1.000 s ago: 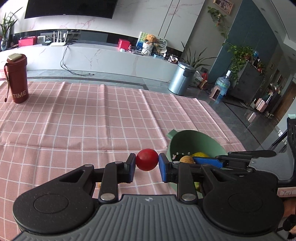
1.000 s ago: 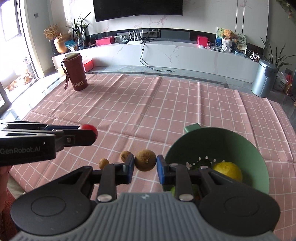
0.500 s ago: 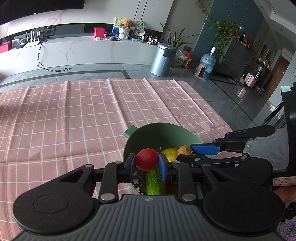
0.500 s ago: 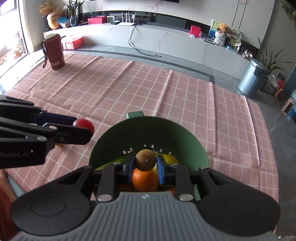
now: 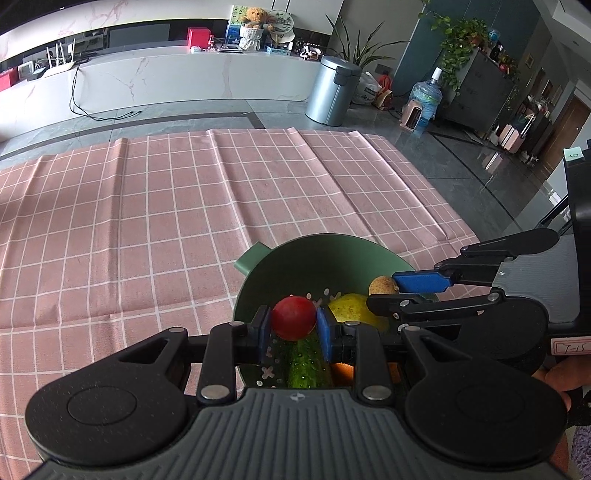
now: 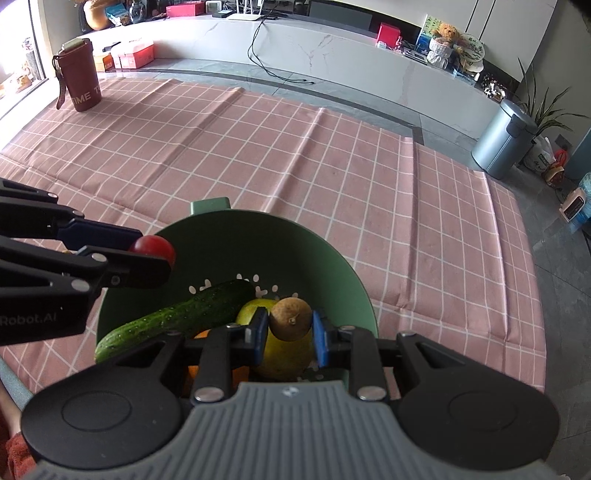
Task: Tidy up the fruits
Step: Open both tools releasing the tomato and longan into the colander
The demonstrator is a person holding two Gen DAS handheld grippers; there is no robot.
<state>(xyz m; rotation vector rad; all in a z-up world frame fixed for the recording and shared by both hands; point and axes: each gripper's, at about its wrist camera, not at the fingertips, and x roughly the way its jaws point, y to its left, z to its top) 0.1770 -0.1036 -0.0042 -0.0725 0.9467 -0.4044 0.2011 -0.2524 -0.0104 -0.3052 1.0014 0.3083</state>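
The left tool (image 5: 293, 324) is clamping a smooth, easily bruised red tomato (image 5: 293, 318) across its middle while the right tool (image 6: 290, 326) is pinching a small, firm brown fruit (image 6: 290, 318).

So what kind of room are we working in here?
Most likely a home living room: a long marble media bench with a teddy bear, a pedal bin and potted plants around a cloth-covered table.
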